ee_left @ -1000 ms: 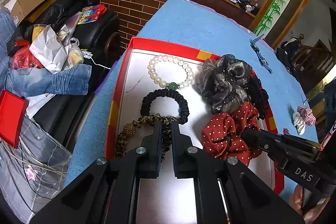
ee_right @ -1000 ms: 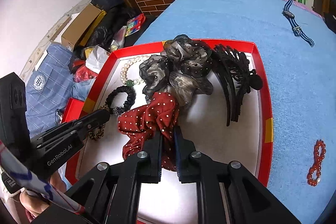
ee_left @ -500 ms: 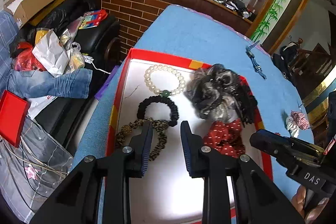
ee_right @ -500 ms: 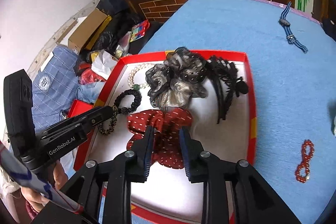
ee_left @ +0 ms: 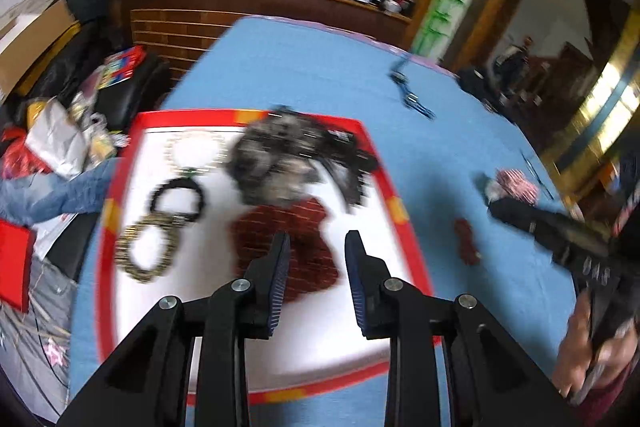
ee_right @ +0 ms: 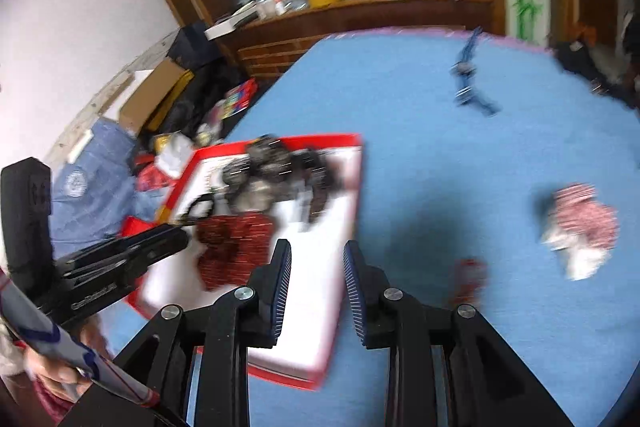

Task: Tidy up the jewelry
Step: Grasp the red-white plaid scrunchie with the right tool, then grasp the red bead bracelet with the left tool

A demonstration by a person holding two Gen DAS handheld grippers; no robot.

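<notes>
Dark-red polka-dot fabric scrunchie (ee_left: 296,247) lies in the red-rimmed white tray (ee_left: 404,227) on the blue cloth surface (ee_left: 312,67), just ahead of the left gripper (ee_left: 316,259) jaws, both released; right gripper (ee_right: 316,267) empty.

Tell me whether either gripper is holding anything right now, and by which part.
Nothing is held. The left gripper and the right gripper both have their jaws apart with nothing between them, above the red-rimmed tray and blue tablecloth.
</notes>
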